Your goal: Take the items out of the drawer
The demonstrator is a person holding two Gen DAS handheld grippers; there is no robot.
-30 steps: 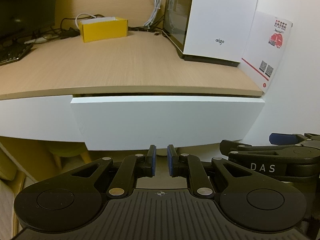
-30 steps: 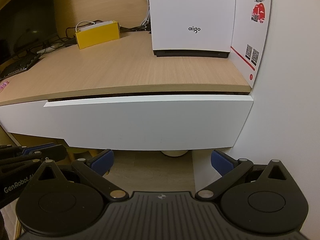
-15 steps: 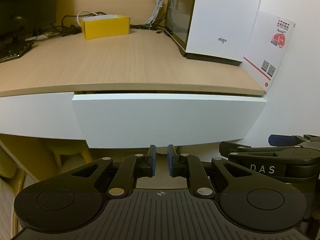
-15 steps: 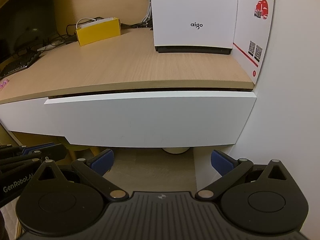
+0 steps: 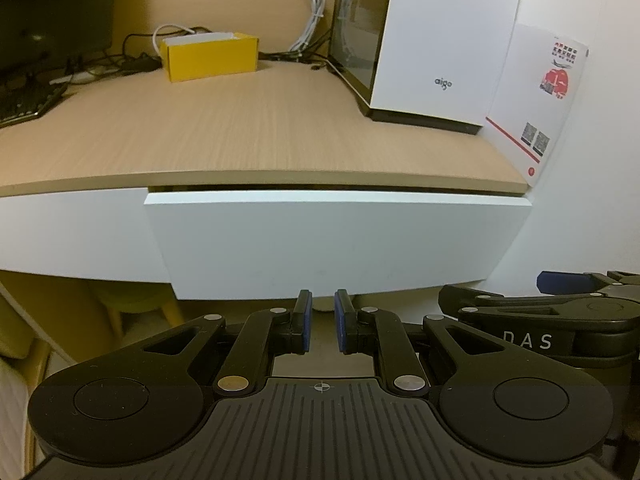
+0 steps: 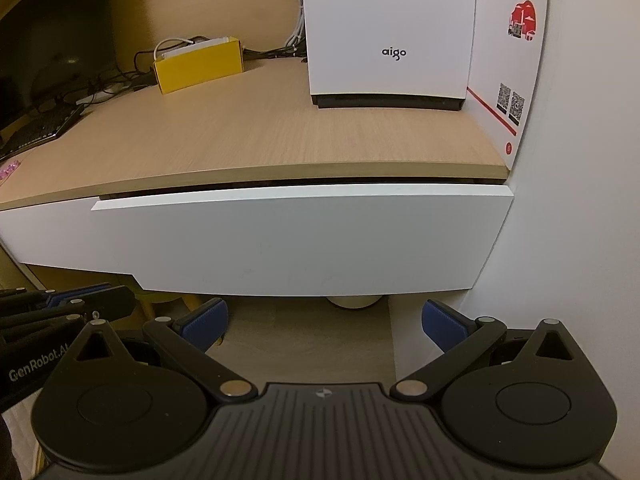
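The white drawer front (image 5: 328, 240) sits under the wooden desktop (image 5: 240, 132), pulled out a crack with a dark slit along its top. Its inside is hidden. My left gripper (image 5: 322, 312) hangs just below the drawer's lower edge, its blue pads nearly together with nothing between them. In the right wrist view the same drawer front (image 6: 300, 240) fills the middle. My right gripper (image 6: 324, 314) stands wide open and empty below it, close to the wall. Each gripper shows at the edge of the other's view: the right gripper (image 5: 560, 282) and the left gripper (image 6: 80, 300).
On the desk stand a white computer case (image 6: 388, 32), a yellow box (image 5: 212, 56) with cables behind it, a keyboard (image 5: 24, 108) and a dark monitor (image 5: 52, 8). A printed card (image 6: 512, 60) leans on the white wall at the right. A yellow stool (image 5: 136, 304) is under the desk.
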